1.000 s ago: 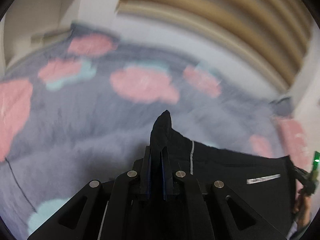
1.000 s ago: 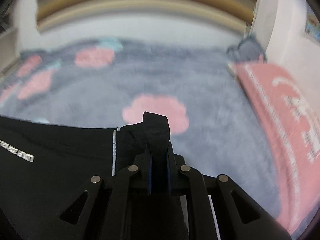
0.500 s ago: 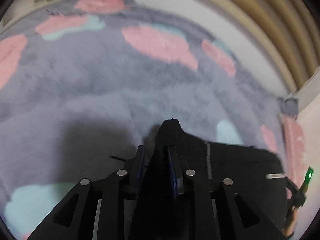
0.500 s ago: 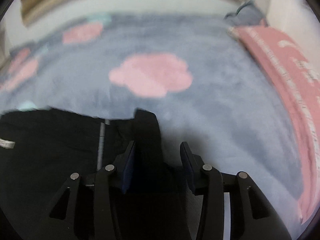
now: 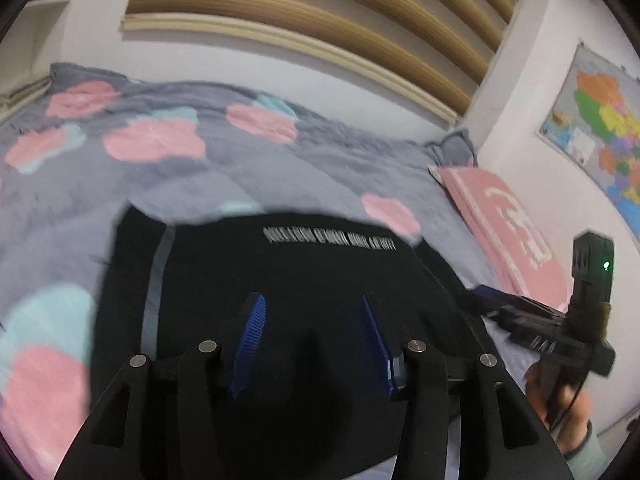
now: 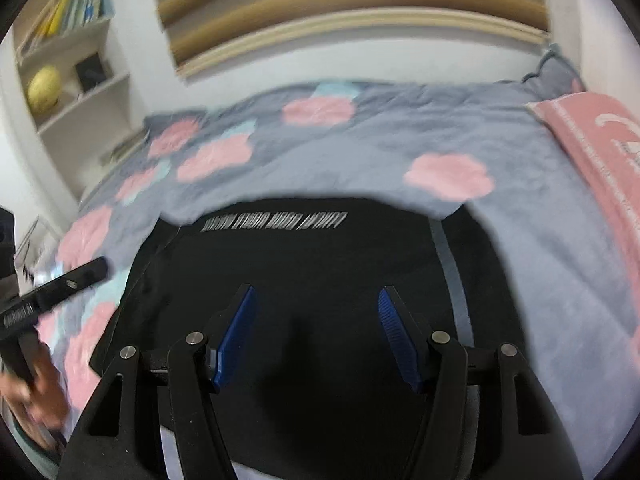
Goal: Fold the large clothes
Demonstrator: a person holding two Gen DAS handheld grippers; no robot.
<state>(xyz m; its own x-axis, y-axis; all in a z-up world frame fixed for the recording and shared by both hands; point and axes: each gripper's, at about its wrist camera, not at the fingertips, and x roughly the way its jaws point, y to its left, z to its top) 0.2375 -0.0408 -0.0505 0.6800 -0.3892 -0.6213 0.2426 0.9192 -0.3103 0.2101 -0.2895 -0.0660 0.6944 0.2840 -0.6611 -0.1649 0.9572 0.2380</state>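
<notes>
Left gripper [image 5: 310, 344]: jaws opening, blue ribbed pads apart, nothing pinched between them. Right gripper [image 6: 314, 336]: jaws opening too, spread a little wider, likewise empty. Below both, black garment with a line of white lettering and a pale side stripe [image 5: 288, 280], lying flat on the bed, lettered edge at the far side, apparently already doubled over. Neither pair of pads touching the cloth, as far as the blur allows.

Probably the end of a fold, corners just let go. Best to lift clear without snagging the fabric, then check that the edges line up and the stripe lies straight. For another fold, better to take the two near corners at matching points, one per side, and carry them level so the cloth does not skew. Soft bedding underneath likely to drag and bunch, so lift rather than slide.

Underneath, fluffy grey blanket with pink and pale-blue cloud shapes [image 6: 360, 148]. Pink towel with white print [image 5: 508, 224] along the right edge. Beyond, ribbed wooden headboard [image 5: 320, 20], coloured wall map [image 5: 600, 128], white bookshelf [image 6: 76, 64].
</notes>
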